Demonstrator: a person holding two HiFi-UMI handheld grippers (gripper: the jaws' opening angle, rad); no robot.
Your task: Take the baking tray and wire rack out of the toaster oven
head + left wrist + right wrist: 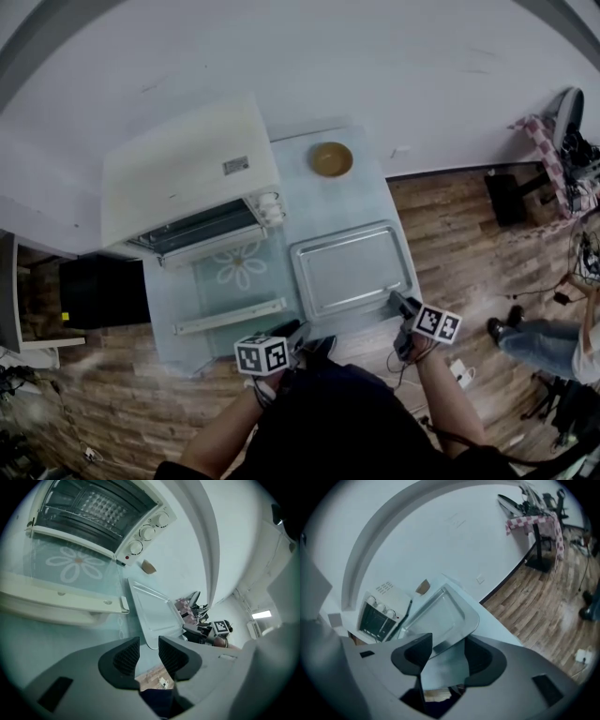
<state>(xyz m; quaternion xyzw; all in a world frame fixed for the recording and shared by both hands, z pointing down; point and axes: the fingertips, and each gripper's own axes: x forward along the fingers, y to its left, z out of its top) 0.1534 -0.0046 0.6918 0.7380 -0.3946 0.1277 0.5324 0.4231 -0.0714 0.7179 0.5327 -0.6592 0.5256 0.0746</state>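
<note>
The white toaster oven (pixel 187 173) stands at the back left of the pale blue table (pixel 361 192), its flower-printed glass door (pixel 239 267) folded down. Thin bars of the wire rack (pixel 70 513) show inside the cavity. The empty metal baking tray (pixel 352 267) lies flat on the table to the right of the door. My right gripper (pixel 398 302) is at the tray's near right corner; in the right gripper view its jaws (pixel 447 656) straddle the tray's rim (pixel 438 613) without pressing on it. My left gripper (pixel 298 330) hovers open and empty at the table's front edge, beside the tray's near left corner (pixel 154 613).
A brown bowl (pixel 331 159) sits at the table's back, behind the tray. The open door's handle (pixel 230 316) juts toward me. A black box (pixel 98 291) stands left of the table. On the wooden floor to the right are a person's legs (pixel 534 337) and cables.
</note>
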